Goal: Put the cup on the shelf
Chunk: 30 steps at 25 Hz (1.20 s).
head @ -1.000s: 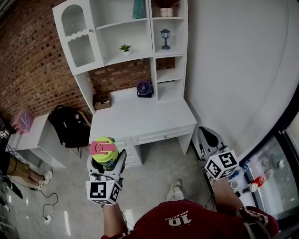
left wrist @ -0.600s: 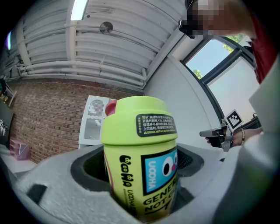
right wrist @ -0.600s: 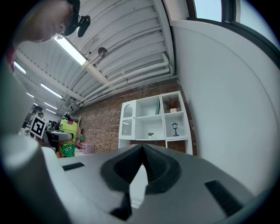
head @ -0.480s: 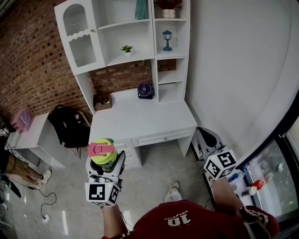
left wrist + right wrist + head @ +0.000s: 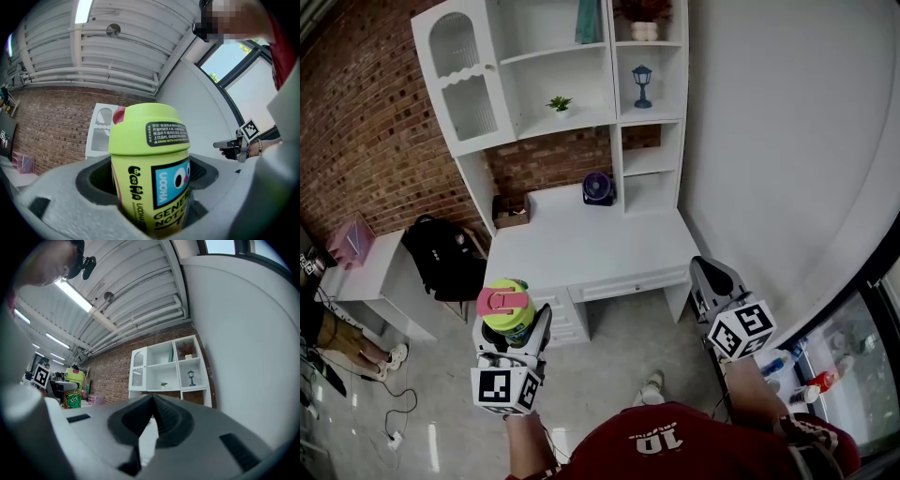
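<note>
cup (image 5: 151, 173) upright, clamped between left tool (image 5: 515, 334) jaws

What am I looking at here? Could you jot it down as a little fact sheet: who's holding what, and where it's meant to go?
Who: a person with a gripper in each hand
Left gripper: closed on a lime-green, pink-topped cup, held upright
Right gripper: jaws together, nothing in them
Destination: white shelf unit against the brick wall, above a white desk
Already on shelves: small plant, blue lantern
On desk: purple fan
Progress: cup not yet on the shelf unit
</note>
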Motion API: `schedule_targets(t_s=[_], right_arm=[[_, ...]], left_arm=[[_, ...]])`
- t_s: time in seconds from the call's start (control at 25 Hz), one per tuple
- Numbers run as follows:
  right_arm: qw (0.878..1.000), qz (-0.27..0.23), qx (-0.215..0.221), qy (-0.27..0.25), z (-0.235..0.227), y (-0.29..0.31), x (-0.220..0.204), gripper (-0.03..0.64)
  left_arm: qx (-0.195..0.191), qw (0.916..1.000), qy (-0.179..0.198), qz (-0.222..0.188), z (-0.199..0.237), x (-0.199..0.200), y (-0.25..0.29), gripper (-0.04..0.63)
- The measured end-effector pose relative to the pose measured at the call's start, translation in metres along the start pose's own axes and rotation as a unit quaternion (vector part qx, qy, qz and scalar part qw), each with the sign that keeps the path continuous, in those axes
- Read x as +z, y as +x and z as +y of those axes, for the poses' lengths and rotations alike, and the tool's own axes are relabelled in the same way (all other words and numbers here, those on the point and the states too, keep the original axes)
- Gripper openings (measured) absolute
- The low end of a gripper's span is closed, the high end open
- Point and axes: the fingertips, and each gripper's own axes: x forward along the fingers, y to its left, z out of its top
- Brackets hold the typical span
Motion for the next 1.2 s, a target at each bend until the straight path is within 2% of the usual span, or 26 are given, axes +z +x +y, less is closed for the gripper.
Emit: schedule_targets(t_s=[0.2,0.48,1.2], right_arm=[[1.000,-0.004,-0.002,0.007,-0.014,0.016,0.001,0.005],[1.000,0.006,-0.004,0.012,-0.037,0.042,-0.009,0.005],[1.000,-0.019,0.003,0.022,-0.107,0.141,-0.004,0.005]], left_arm=[[-0.005,1.0000,-0.005,-0.005,0.002,0.002,0.020,0.425],[-0.029,0.9980,-0.055,-0.001,0.004,-0.008,0.058,0.426],[-0.076,0.9967,-0.028,0.001,0.006,-0.016,0.203,0.425]])
